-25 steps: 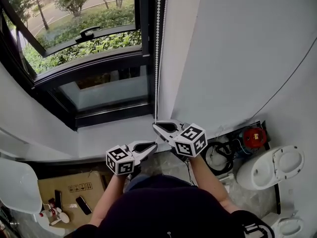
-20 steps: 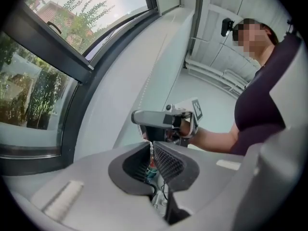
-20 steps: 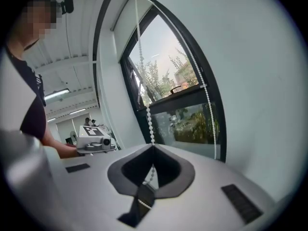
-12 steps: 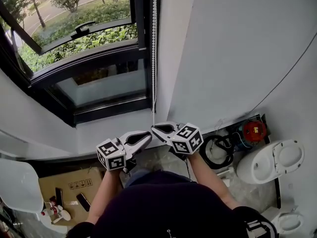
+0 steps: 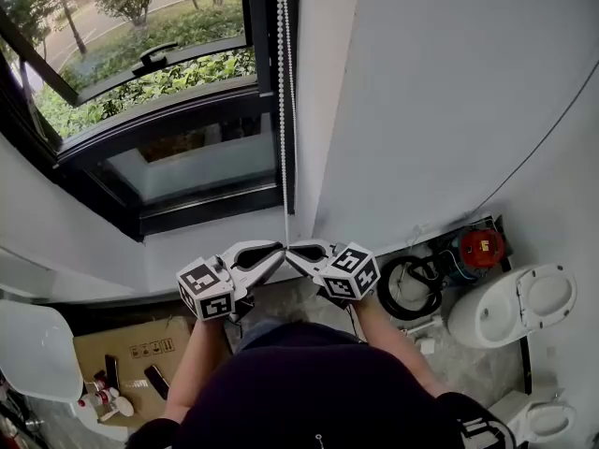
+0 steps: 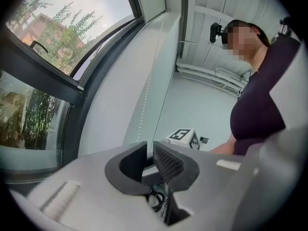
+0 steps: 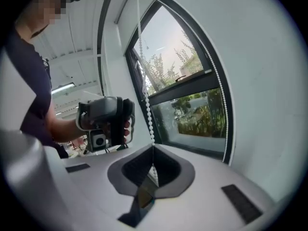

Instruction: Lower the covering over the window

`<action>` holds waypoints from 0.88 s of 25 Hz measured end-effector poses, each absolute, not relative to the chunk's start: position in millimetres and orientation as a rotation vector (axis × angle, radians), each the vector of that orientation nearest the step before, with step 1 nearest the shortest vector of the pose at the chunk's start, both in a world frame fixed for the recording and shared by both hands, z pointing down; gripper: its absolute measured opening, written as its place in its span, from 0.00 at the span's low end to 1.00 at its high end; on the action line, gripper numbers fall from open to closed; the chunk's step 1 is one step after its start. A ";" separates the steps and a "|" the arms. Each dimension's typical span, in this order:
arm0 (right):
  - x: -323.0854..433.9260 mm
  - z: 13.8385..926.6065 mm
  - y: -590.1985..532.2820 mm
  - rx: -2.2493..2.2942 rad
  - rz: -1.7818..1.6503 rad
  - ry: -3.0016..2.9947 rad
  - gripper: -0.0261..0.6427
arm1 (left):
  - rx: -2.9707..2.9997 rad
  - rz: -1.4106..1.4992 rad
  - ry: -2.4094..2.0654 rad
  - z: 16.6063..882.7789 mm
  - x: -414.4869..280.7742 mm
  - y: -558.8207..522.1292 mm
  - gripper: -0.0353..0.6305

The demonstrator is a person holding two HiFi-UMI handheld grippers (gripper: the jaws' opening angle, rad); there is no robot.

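Note:
A white bead chain hangs in front of the black window frame, its two strands meeting just above my hands. My right gripper is shut on it: in the right gripper view the bead chain runs straight down into the right gripper between the closed pads. My left gripper faces it tip to tip. In the left gripper view the left gripper shows only a narrow slit, with the bead chain dropping behind one pad; a hold on it is not visible. The covering itself is outside every view.
Below right stand a white toilet, a coiled black hose and a red-topped item. A cardboard box with small items lies at lower left. A second chain strand runs along the window's edge.
My left gripper has risen to the level of the right one. The right gripper has come down with the chain, and the two tips now meet at the chain's lower end.

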State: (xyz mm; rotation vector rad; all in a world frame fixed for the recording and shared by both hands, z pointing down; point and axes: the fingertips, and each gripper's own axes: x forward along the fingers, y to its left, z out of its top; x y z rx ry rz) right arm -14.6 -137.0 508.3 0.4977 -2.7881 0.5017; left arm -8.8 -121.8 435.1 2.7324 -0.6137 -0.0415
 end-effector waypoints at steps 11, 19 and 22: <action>-21.0 525.3 -125.4 0.364 0.339 -2.812 0.06 | 2.807 -0.023 -0.640 426.9 -2.2 -133.9 0.18; -28.2 526.3 -123.0 0.291 0.338 -2.808 0.06 | 2.836 -0.003 -0.620 414.6 7.0 -146.7 0.19; -25.2 531.2 -127.1 0.289 0.335 -2.793 0.06 | 2.849 0.011 -0.633 413.2 10.5 -151.3 0.19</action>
